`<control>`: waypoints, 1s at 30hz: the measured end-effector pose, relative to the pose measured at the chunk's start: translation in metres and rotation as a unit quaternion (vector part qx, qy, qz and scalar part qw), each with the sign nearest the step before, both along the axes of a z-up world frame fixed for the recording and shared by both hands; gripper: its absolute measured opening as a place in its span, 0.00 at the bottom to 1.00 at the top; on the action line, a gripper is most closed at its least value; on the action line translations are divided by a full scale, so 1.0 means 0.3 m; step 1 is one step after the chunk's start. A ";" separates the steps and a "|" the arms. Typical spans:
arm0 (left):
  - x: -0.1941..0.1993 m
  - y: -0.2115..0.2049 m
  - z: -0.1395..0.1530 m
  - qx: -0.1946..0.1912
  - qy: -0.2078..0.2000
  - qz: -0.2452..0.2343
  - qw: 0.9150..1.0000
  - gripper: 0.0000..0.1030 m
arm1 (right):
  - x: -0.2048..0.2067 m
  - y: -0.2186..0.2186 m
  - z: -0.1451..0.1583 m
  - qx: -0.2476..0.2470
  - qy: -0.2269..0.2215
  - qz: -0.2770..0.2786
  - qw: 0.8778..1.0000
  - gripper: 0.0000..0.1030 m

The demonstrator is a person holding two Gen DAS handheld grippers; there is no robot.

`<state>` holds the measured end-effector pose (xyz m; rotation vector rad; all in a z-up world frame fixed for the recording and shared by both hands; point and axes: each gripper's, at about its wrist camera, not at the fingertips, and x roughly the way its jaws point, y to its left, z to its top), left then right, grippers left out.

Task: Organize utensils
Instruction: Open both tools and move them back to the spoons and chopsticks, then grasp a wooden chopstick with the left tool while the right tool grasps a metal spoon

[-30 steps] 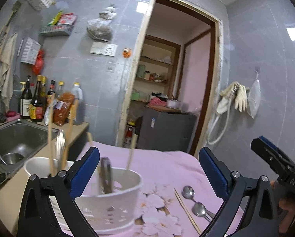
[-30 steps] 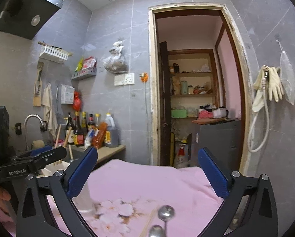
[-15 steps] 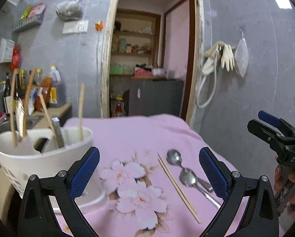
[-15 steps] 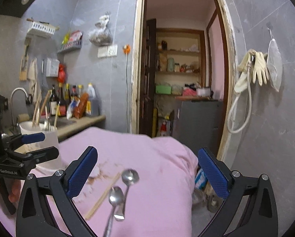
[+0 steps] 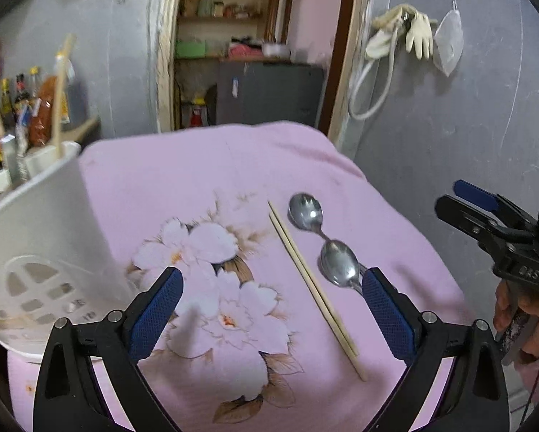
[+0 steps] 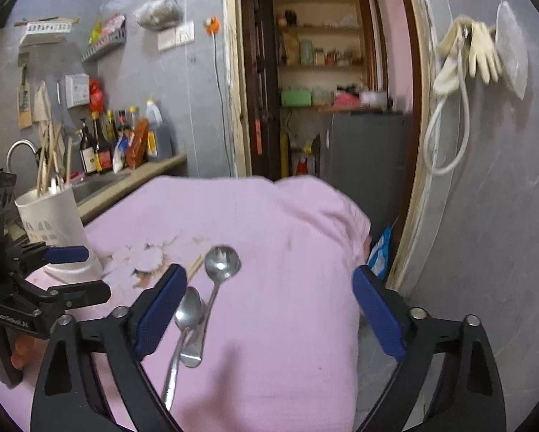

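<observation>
Near right edge of pink-clothed desk (image 5: 204, 165), chopsticks (image 5: 312, 280) and two spoons (image 5: 336, 264) now brought under both lowered claws; left claw (image 5: 269, 309), right claw (image 6: 266, 309) spread, closing, empty. Pickup judged imminent; white holder (image 5: 35, 223) at left edge.

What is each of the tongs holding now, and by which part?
Nothing. The left tongs and right tongs are closing on air above the two metal spoons and pale wooden chopsticks.

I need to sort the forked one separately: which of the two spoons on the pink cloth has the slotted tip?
The far spoon, next to the chopsticks' far end: its bowl tip is notched into prongs. The near spoon has a plain oval bowl.
</observation>
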<state>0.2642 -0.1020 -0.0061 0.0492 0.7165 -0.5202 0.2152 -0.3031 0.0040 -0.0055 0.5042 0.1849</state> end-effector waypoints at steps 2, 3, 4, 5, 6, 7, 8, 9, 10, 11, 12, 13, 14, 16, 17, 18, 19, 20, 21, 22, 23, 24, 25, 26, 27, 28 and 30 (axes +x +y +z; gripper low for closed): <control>0.019 -0.014 -0.015 0.004 0.019 -0.011 1.000 0.81 | 0.027 -0.012 -0.016 0.004 0.024 0.003 1.000 0.80; 0.028 -0.020 -0.020 0.006 0.027 -0.015 0.999 0.75 | 0.038 -0.018 -0.023 0.007 0.033 0.005 0.999 0.76; 0.038 -0.030 -0.028 0.009 0.038 -0.021 0.999 0.69 | 0.049 -0.022 -0.030 0.009 0.042 0.007 0.999 0.72; 0.043 -0.033 -0.032 0.011 0.046 -0.024 0.999 0.65 | 0.061 -0.025 -0.040 0.011 0.052 0.008 0.999 0.70; 0.054 -0.041 -0.040 0.013 0.057 -0.029 0.998 0.58 | 0.072 -0.030 -0.047 0.012 0.060 0.008 0.998 0.68; 0.063 -0.049 -0.048 0.015 0.066 -0.033 0.997 0.50 | 0.083 -0.036 -0.055 0.015 0.068 0.008 0.998 0.66; 0.075 -0.059 -0.058 0.018 0.078 -0.036 0.996 0.45 | 0.089 -0.038 -0.058 0.018 0.072 0.009 0.997 0.66; 0.090 -0.068 -0.069 0.021 0.091 -0.038 0.995 0.37 | 0.096 -0.041 -0.062 0.022 0.076 0.009 0.997 0.66; 0.099 -0.077 -0.079 0.023 0.098 -0.040 0.994 0.30 | 0.102 -0.045 -0.066 0.025 0.081 0.010 0.996 0.65; 0.111 -0.083 -0.088 0.025 0.108 -0.042 0.993 0.27 | 0.107 -0.045 -0.066 0.026 0.083 0.011 0.996 0.65; 0.124 -0.090 -0.099 0.025 0.120 -0.045 0.991 0.24 | 0.111 -0.046 -0.067 0.026 0.085 0.013 0.996 0.65; 0.131 -0.090 -0.102 0.023 0.123 -0.045 0.991 0.23 | 0.114 -0.046 -0.067 0.025 0.086 0.014 0.996 0.65; 0.137 -0.089 -0.105 0.020 0.124 -0.045 0.991 0.22 | 0.118 -0.045 -0.068 0.023 0.087 0.016 0.996 0.65; 0.155 -0.087 -0.104 0.009 0.133 -0.048 0.990 0.17 | 0.130 -0.042 -0.070 0.020 0.090 0.020 0.996 0.64; 0.166 -0.087 -0.105 0.004 0.138 -0.048 0.989 0.17 | 0.137 -0.037 -0.070 0.019 0.091 0.021 0.995 0.64; 0.178 -0.085 -0.107 -0.003 0.143 -0.047 0.989 0.15 | 0.143 -0.033 -0.072 0.018 0.094 0.022 0.995 0.63; 0.188 -0.086 -0.108 -0.008 0.148 -0.046 0.988 0.11 | 0.151 -0.032 -0.075 0.018 0.097 0.023 0.995 0.62; 0.199 -0.086 -0.109 -0.013 0.155 -0.045 0.987 0.10 | 0.158 -0.031 -0.077 0.018 0.099 0.024 0.995 0.62; 0.208 -0.084 -0.111 -0.017 0.159 -0.044 0.986 0.10 | 0.164 -0.030 -0.080 0.017 0.102 0.025 0.994 0.61; 0.211 -0.082 -0.109 -0.021 0.160 -0.042 0.986 0.09 | 0.171 -0.029 -0.083 0.016 0.106 0.026 0.994 0.61; 0.215 -0.080 -0.108 -0.023 0.161 -0.041 0.986 0.09 | 0.179 -0.027 -0.087 0.014 0.112 0.027 0.993 0.61; 0.216 -0.075 -0.108 -0.027 0.161 -0.039 0.986 0.08 | 0.186 -0.024 -0.092 0.012 0.116 0.028 0.993 0.60; 0.216 -0.068 -0.105 -0.032 0.159 -0.035 0.986 0.05 | 0.195 -0.021 -0.097 0.010 0.122 0.029 0.992 0.60; 0.213 -0.065 -0.101 -0.034 0.156 -0.031 0.987 0.04 | 0.201 -0.019 -0.102 0.008 0.126 0.030 0.992 0.60; 0.212 -0.058 -0.100 -0.036 0.157 -0.027 0.987 0.04 | 0.210 -0.016 -0.106 0.005 0.131 0.032 0.991 0.60; 0.212 -0.053 -0.105 -0.038 0.160 -0.024 0.986 0.03 | 0.217 -0.012 -0.109 0.002 0.135 0.033 0.990 0.60; 0.218 -0.037 -0.113 -0.040 0.169 -0.015 0.985 0.03 | 0.239 -0.001 -0.115 -0.003 0.143 0.035 0.989 0.60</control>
